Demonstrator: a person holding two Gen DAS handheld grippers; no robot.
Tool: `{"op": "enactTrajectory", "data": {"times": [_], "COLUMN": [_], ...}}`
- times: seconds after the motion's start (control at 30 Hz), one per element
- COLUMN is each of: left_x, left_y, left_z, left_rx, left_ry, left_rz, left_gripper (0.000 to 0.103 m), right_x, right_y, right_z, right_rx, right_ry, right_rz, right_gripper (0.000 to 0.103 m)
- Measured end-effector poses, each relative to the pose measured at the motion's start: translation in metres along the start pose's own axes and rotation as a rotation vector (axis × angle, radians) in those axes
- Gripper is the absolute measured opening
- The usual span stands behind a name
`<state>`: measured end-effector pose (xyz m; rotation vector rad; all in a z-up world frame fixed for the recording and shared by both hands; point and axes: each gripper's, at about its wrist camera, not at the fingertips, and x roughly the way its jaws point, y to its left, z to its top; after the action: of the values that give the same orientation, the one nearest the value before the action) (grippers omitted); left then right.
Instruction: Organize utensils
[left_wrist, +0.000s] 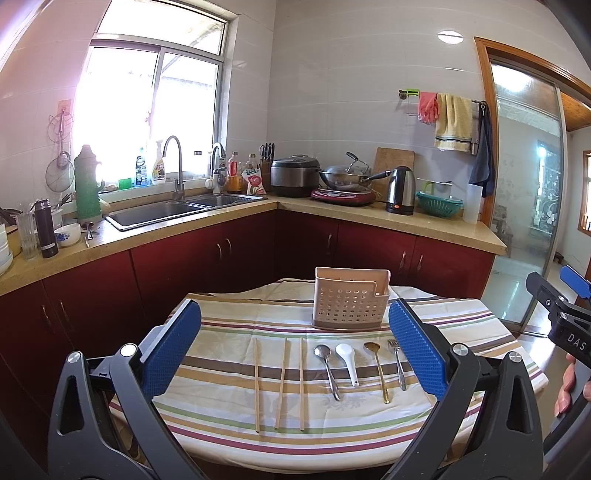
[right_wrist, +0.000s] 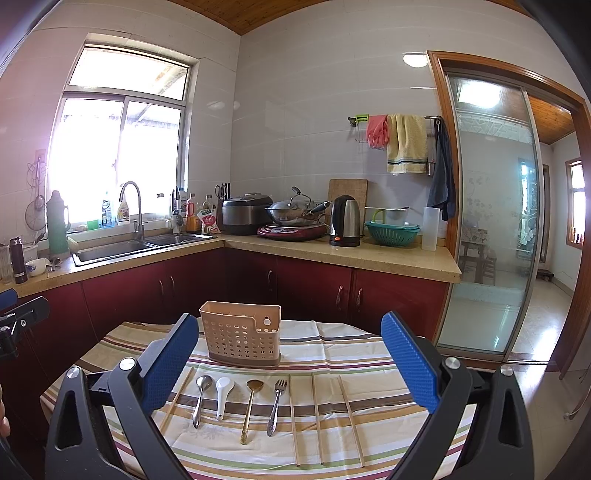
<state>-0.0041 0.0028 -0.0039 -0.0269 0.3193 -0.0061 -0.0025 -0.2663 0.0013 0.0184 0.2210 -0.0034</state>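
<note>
A beige perforated utensil holder (left_wrist: 351, 301) (right_wrist: 241, 343) stands at the far side of a striped tablecloth. In front of it lie in a row a steel spoon (left_wrist: 327, 367) (right_wrist: 201, 400), a white ceramic spoon (left_wrist: 348, 362) (right_wrist: 222, 394), a gold spoon (left_wrist: 378, 369) (right_wrist: 251, 406) and a steel fork (left_wrist: 398, 363) (right_wrist: 277, 406). Wooden chopsticks (left_wrist: 282, 382) (right_wrist: 316, 417) lie on both sides of them. My left gripper (left_wrist: 295, 347) and right gripper (right_wrist: 290, 365) hover open and empty above the near table edge. The right gripper also shows in the left wrist view (left_wrist: 561, 306).
The small table (left_wrist: 461, 314) stands before red cabinets (left_wrist: 221, 251). The counter behind carries a sink (left_wrist: 166, 212), rice cooker (left_wrist: 294, 175), wok (left_wrist: 347, 177), kettle (left_wrist: 400, 190) and green colander (left_wrist: 439, 203). A glass sliding door (right_wrist: 491, 221) is at right.
</note>
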Motion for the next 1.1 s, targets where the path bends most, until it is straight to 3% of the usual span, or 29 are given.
{"op": "enactTrajectory", "data": {"times": [1.1], "left_x": [0.0016], "left_y": [0.0039], "left_z": [-0.0025], "left_rx": [-0.001], "left_ry": [0.001], "left_rz": [0.002], "left_gripper": [0.099], "right_x": [0.0027], "right_y": [0.0012], "right_z": [-0.0039], "right_rx": [-0.001], "right_ry": [0.008], "right_rz": [0.012], "right_gripper": [0.097]}}
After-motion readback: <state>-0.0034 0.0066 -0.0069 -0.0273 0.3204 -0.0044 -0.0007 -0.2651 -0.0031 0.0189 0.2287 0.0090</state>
